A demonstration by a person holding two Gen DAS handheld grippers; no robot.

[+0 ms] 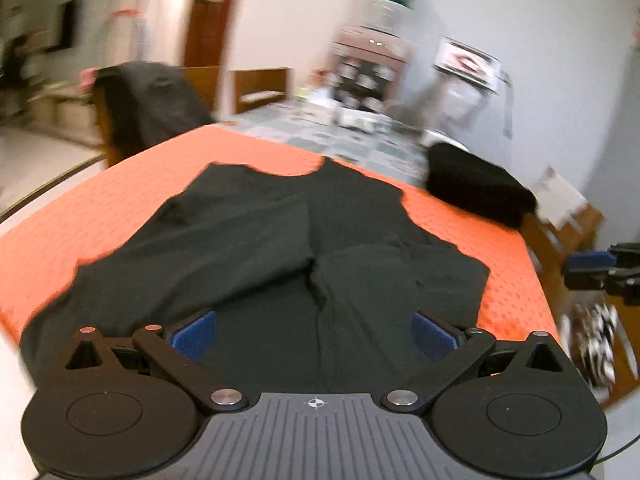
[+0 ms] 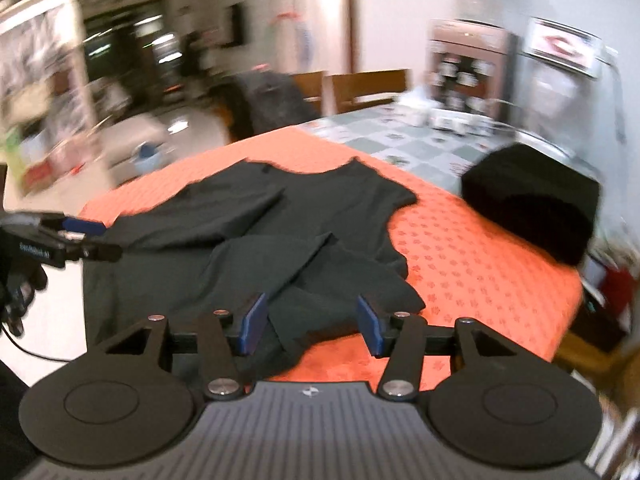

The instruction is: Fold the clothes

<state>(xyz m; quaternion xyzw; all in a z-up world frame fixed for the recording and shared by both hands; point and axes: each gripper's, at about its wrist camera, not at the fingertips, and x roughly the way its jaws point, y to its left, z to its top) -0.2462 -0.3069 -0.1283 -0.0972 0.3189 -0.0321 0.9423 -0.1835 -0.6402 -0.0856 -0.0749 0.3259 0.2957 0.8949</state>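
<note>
- Cloth (image 1: 120,208): orange, patterned, covers the near part of the table; its left edge curves off at 9 o'clock in the left view, its right edge drops away at 3 o'clock. Bare orange margin shows on both sides of the shirt.
- Shirt (image 1: 280,240): dark, lying flat on the cloth, neckline at 12 o'clock, hem toward the camera. Both sides are folded inward and overlap near the middle. In the right view a loose folded corner (image 2: 340,280) lies at the shirt's near right.
- Stack (image 1: 476,192): black folded clothing at 2 o'clock on the cloth's far right corner, apart from the shirt.
- Checked tablecloth (image 2: 420,140): beyond the orange cloth at 12 to 1 o'clock, carrying small blurred items.
- Chair (image 1: 152,108): at 10 o'clock past the table edge, draped with a dark garment.
- Left gripper (image 1: 314,334): jaws spread wide, nothing between them, hovering over the shirt's hem; contact with the fabric cannot be told. In the right view it shows at 9 o'clock, off the table's left edge, held level by a gloved hand (image 2: 16,288).
- Right gripper (image 2: 312,322): jaws parted, moderately wide, holding nothing, poised above the shirt's near right corner and the orange margin. In the left view it appears at 3 o'clock beyond the cloth's right edge.
</note>
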